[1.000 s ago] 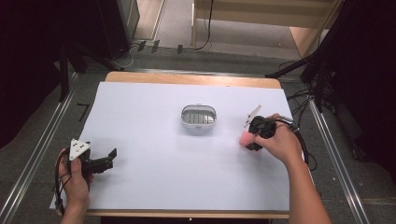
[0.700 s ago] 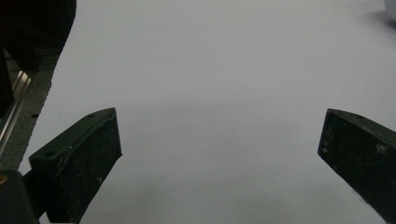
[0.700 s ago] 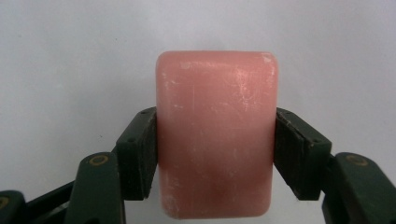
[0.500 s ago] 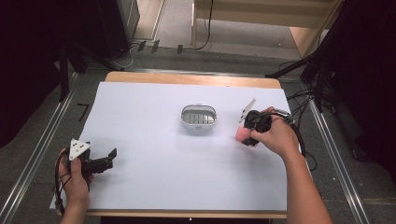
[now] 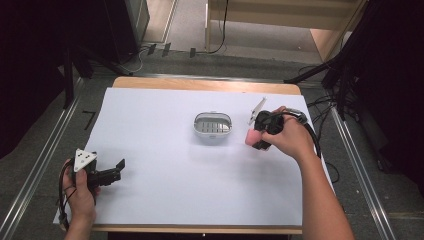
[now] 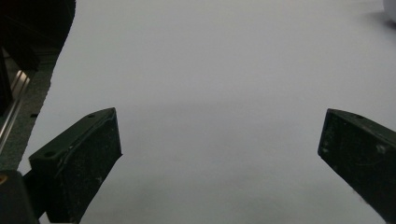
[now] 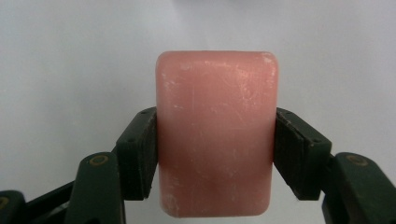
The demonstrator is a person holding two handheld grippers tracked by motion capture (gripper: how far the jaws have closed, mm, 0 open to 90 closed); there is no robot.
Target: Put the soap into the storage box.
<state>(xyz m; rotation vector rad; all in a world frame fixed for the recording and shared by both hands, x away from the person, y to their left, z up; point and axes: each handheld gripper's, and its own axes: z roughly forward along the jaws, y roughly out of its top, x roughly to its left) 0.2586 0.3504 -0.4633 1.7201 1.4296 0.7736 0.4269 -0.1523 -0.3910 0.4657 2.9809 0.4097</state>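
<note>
My right gripper [image 7: 215,140] is pinching a pink bar of soap [image 7: 215,133]. In the right gripper view its two black jaws press flat against the bar's long sides, and the bar stands up between them with its rounded corners and scuffed face toward the camera. White paper lies behind it.

From the high view, my right hand [image 5: 292,137] holds that gripper [image 5: 256,141] near the right edge of the table [image 5: 210,85], about midway between the far and near edges. The soap [image 5: 251,137] sticks out of the jaws toward the middle of the table. I cannot tell from here whether it touches the paper or hangs just above it.

Just beside it, toward the centre and a little farther from me, sits a small white oval dish [image 5: 213,125] with a slotted floor. Soap and dish are apart.

My left gripper [image 5: 116,170] is near the near left corner of the table, held in my left hand [image 5: 80,192], well apart from the dish and the soap. Its grey plate faces up. In the left gripper view its jaws are spread wide, with nothing between them but the white sheet [image 6: 210,93] that covers the table. The sheet's left edge and a metal rail [image 6: 14,100] beyond it show at the side.
</note>
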